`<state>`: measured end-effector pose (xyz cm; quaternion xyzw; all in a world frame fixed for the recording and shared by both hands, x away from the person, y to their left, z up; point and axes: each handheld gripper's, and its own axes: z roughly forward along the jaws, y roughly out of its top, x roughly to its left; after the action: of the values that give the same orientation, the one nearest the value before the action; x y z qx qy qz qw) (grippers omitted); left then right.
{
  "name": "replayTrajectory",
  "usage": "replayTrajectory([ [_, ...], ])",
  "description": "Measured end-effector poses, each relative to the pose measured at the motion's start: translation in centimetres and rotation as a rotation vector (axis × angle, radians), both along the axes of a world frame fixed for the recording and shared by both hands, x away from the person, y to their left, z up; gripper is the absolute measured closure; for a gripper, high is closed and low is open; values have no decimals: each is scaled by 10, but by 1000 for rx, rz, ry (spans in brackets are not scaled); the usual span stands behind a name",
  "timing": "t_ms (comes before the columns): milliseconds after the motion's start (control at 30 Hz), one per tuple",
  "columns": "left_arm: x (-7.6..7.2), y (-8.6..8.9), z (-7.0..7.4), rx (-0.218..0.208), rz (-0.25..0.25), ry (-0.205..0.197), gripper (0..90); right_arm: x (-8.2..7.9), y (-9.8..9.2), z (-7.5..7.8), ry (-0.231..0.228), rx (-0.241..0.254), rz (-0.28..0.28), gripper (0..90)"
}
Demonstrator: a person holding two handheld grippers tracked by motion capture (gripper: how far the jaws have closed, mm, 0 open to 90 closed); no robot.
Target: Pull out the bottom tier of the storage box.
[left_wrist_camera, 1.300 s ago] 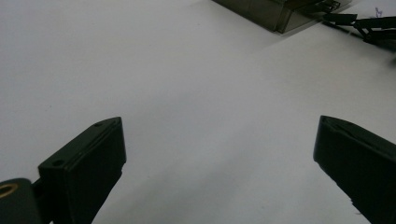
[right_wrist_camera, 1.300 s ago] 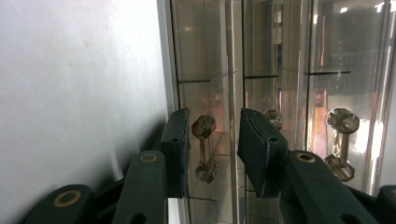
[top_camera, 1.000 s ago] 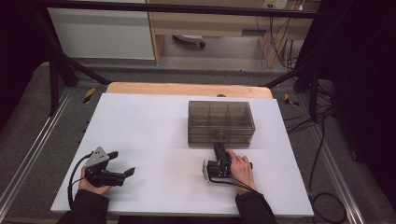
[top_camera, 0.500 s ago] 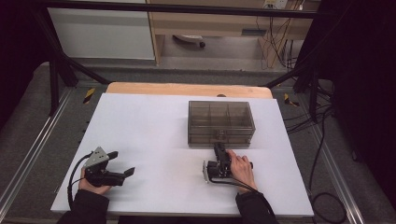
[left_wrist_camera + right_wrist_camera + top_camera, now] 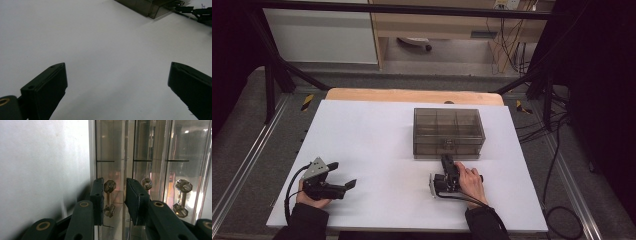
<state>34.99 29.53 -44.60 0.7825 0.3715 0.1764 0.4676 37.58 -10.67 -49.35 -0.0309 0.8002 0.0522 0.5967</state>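
High view, left to right: the left tongs rest wide open on the white tabletop, while the right tongs, narrowed around a handle of the smoky drawer box mid-right, seem not yet clamped and could slip off when pulled.

Barely a twitch on the bench.

Between the earlier high views and this one, hardly anything changes: the right hand nudges its right gripper a hair closer to the front wall of the smoked plastic drawer box, so the jaw tips now sit right at its base. The sleeve behind that hand shifts slightly at the bench edge. That is the whole of it; the difference is so slight that it is hard to be sure of it.
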Motion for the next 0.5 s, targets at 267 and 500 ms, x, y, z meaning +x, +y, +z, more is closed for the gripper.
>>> replayTrajectory([
  [267,0,0,0,0,1,1,22,-3,0,0,1,1,4,690],
  [500,0,0,0,-2,1,-1,22,-6,0,-1,0,10,-3,689],
])
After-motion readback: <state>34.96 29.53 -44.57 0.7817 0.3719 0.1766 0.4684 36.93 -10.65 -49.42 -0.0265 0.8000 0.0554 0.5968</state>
